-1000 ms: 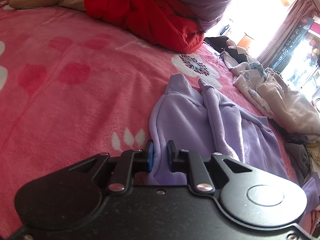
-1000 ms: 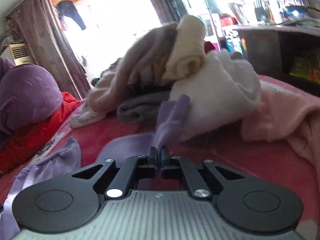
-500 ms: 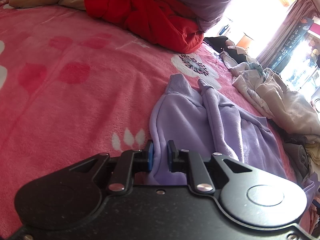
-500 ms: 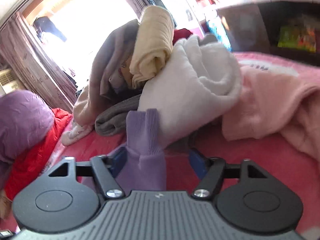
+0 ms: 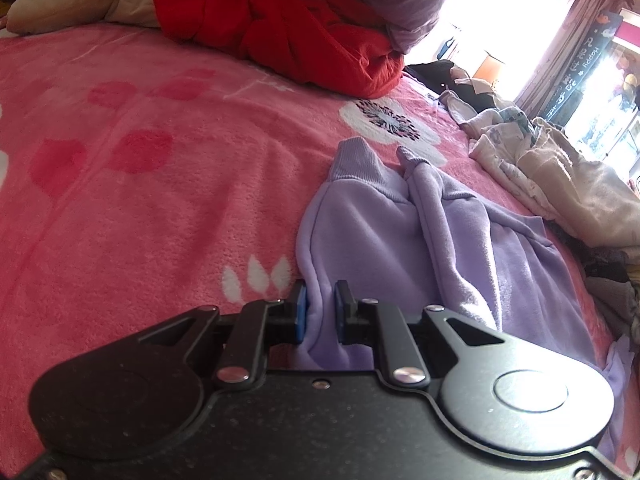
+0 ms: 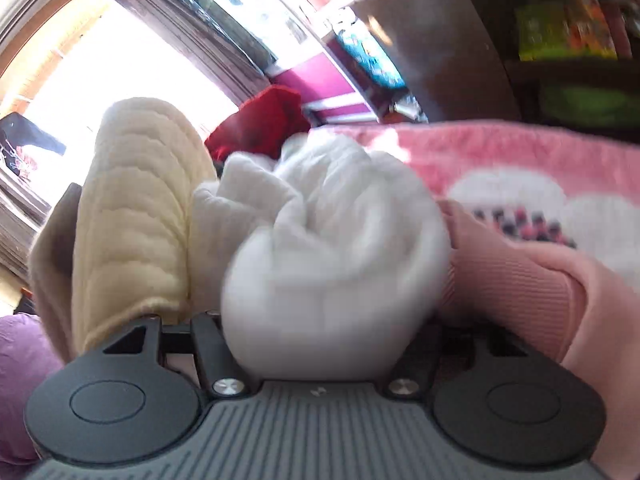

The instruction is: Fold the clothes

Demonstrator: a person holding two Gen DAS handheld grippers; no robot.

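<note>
Two grippers are engaged on one bed. Left gripper (image 5: 320,312): blue pads clamped on the folded edge of the lilac sweatshirt (image 5: 400,240), which lies flat on the pink floral blanket (image 5: 140,200), cuffs pointing toward the red garment (image 5: 280,28).

Right gripper (image 6: 316,344): jaws closing, a white fleece garment (image 6: 332,248) bulging between them. The fingertips are hidden behind the cloth and the view is blurred, so pad contact cannot be confirmed. A cream quilted garment (image 6: 132,220) stands to its left and a pink ribbed garment (image 6: 520,280) to its right in that view.

Step in hand, as judged: the lilac sweatshirt is partly folded and pinned while the right gripper is among the unfolded pile. Next move calls for either a firm pinch on the white fleece or a return to the sweatshirt's free edge.
</note>
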